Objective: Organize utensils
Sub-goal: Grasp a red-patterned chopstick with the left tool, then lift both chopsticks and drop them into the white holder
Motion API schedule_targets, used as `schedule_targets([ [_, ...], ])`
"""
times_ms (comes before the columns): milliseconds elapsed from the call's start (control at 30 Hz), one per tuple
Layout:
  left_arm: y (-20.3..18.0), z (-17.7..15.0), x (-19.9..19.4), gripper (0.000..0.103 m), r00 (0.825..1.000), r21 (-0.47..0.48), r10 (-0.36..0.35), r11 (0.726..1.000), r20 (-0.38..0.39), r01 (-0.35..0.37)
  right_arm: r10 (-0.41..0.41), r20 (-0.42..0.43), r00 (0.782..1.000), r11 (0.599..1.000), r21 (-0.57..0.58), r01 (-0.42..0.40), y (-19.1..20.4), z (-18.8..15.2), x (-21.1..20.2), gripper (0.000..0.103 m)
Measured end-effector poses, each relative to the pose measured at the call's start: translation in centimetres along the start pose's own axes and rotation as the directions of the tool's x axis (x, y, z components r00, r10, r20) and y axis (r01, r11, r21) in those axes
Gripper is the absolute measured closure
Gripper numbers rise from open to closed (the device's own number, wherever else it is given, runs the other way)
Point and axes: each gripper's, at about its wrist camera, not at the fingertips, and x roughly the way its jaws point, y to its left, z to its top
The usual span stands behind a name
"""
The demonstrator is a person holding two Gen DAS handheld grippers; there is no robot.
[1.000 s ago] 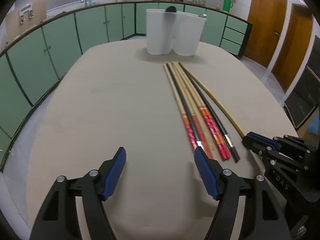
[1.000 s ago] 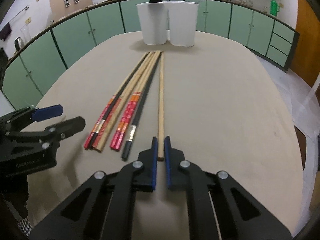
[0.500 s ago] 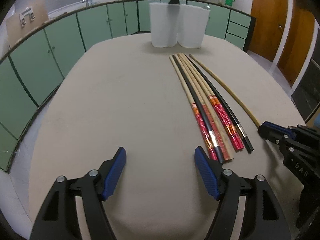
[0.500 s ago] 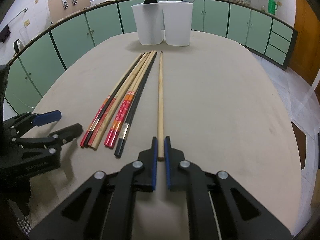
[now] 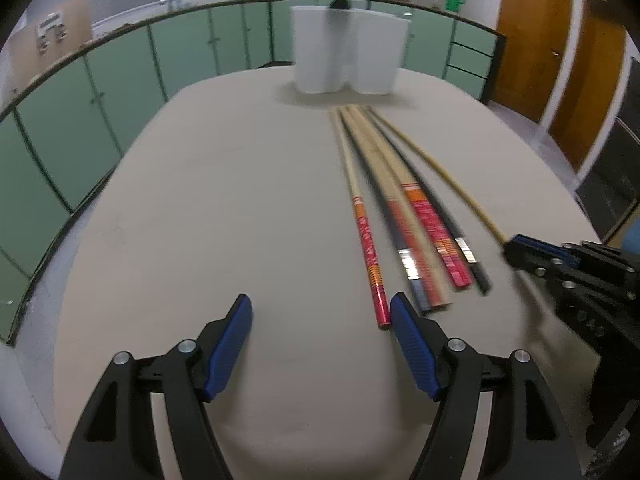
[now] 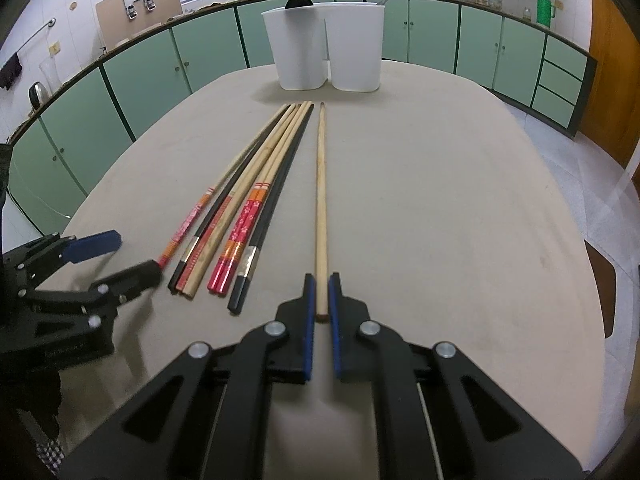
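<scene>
Between the pads of my shut right gripper [image 6: 319, 280] is the near end of a plain wooden chopstick [image 6: 321, 184], which stretches away over the beige table [image 6: 440, 200] toward two white containers [image 6: 300, 56]. Left of it lies a bundle of red-patterned, black and wooden chopsticks [image 6: 248, 208]. My left gripper [image 5: 320, 304] stands open at the bundle's near ends [image 5: 400, 208]. The red end of the leftmost chopstick [image 5: 372, 256] lies just inside its right finger. Nothing is gripped there. The left wrist view shows the right gripper [image 5: 516, 246] at the right edge.
A dark utensil head pokes out of the left white container [image 5: 316, 56]. Green cabinets [image 6: 140, 80] ring the table, wooden doors [image 5: 532, 40] stand at the right. The table edge runs close on the left [image 5: 80, 248].
The left gripper has edged toward the chopstick bundle, whose near ends now reach its right finger. The right gripper still holds the plain chopstick in the same place.
</scene>
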Motion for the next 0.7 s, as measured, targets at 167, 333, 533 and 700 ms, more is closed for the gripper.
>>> schedule_targets([
  [167,0.1,-0.1,-0.3,0.033,1.0,-0.014,-0.01,1.0,0.006,0.01,0.001,0.005,1.0,1.0,-0.013,-0.001,0.1,-0.1,-0.1,0.093],
  [333,-1.0,-0.1,0.1,0.043,1.0,0.009,-0.007,1.0,0.024,0.006,0.007,0.003,1.0,1.0,-0.017,-0.007,0.1,-0.2,-0.1,0.094],
  [533,-1.1,0.1,0.0,0.093,0.999,0.012,-0.027,1.0,0.042,0.026,0.038,0.004,0.999,0.999,0.009,-0.038,-0.5,0.0,-0.1,0.097],
  [700,-0.9,0.6,-0.6,0.097,0.997,-0.015,-0.051,0.999,0.055,0.052,0.041,0.02,0.999,0.999,0.0,-0.041,-0.6,0.3,-1.1,0.097],
])
